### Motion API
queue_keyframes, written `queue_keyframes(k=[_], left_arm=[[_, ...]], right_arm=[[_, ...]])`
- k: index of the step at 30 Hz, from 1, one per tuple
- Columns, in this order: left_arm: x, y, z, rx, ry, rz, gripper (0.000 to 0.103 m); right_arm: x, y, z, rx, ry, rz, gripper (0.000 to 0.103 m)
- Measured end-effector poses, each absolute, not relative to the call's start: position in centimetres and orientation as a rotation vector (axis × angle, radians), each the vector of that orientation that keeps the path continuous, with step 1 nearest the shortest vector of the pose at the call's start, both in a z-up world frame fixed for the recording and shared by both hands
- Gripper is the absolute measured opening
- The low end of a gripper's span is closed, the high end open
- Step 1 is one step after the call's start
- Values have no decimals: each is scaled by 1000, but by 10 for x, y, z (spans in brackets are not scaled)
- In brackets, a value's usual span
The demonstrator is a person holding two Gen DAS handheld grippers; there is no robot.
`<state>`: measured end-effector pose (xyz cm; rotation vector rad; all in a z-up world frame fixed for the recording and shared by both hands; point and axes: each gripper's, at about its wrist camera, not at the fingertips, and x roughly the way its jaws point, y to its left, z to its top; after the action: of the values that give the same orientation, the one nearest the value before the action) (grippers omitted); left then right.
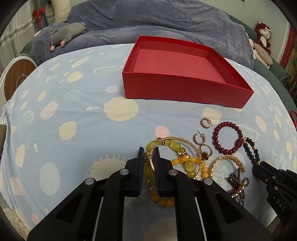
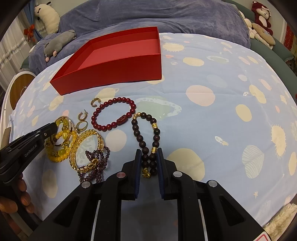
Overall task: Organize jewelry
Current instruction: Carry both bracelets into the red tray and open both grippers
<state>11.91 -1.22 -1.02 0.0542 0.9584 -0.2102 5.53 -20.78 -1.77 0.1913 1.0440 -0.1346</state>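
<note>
An empty red box (image 1: 178,87) (image 2: 115,68) stands on the patterned sheet beyond the jewelry. My left gripper (image 1: 149,151) (image 2: 53,128) is shut on the gold bangle with yellow beads (image 1: 178,146) (image 2: 64,133), which lies on a yellow bead bracelet (image 1: 187,163). My right gripper (image 2: 149,153) (image 1: 259,165) is closed around the near end of a dark brown bead bracelet (image 2: 146,137) (image 1: 251,148) that lies on the sheet. A red bead bracelet (image 2: 113,115) (image 1: 227,138), a gold chain bracelet (image 2: 83,146), purple beads (image 2: 96,165), two gold earrings (image 2: 95,102) and a ring (image 2: 82,125) lie between.
A blue blanket (image 1: 148,18) and a grey plush toy (image 1: 68,33) lie behind the box. Plush toys (image 2: 261,14) sit at the far right. A round wooden item (image 1: 16,77) stands at the left edge.
</note>
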Motion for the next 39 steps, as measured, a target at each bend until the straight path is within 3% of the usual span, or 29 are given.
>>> queue_keyframes(k=[11,13,18,39], left_arm=[[96,-2,18,-26,924,-245,8],[90,-1,25,-37,918,-259,8],[74,0,38,-45,897,-287,4],[55,32,29,-82,946,-238,4]], right_arm=[[41,-209,0,211,1012,-115,15],[36,-211,7,218,1001,-112,8],[23,-213,16,219,994,-112,8],[5,-211,19,223,1007,-95,8]])
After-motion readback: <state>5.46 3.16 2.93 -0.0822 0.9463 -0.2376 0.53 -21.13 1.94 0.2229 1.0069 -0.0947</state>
